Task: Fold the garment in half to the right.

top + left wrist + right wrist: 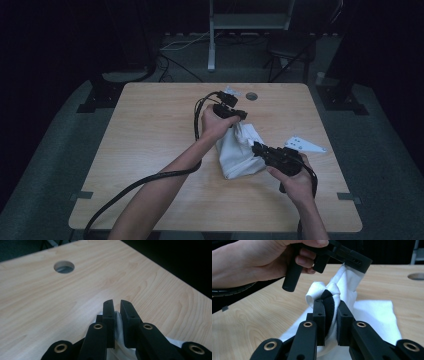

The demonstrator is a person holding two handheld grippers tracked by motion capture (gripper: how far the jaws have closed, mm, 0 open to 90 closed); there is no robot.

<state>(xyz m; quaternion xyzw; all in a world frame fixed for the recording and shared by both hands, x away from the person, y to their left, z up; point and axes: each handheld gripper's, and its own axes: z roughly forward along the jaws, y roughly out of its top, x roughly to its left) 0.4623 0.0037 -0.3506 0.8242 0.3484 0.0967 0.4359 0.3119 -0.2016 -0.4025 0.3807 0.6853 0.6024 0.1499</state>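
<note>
Bench [150,150] of pale wood grain carries a crumpled white cloth garment with black trim [239,150] near its middle; left hand-held gripper [239,114] pinches the garment's upper fold, lifting it; right hand-held gripper [329,312] is clamped on a bunched white fold with the black trim.

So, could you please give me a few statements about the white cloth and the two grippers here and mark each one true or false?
1. The right gripper is clamped on a bunched part of the white cloth. True.
2. The left gripper hangs open, away from the cloth. False: its jaws pinch a fold of cloth.
3. The cloth is all white. False: a black band shows between the right gripper's jaws.
4. A round hole is cut in the wooden table. True.
5. A white three-cornered plate lies on the table. True.
</note>
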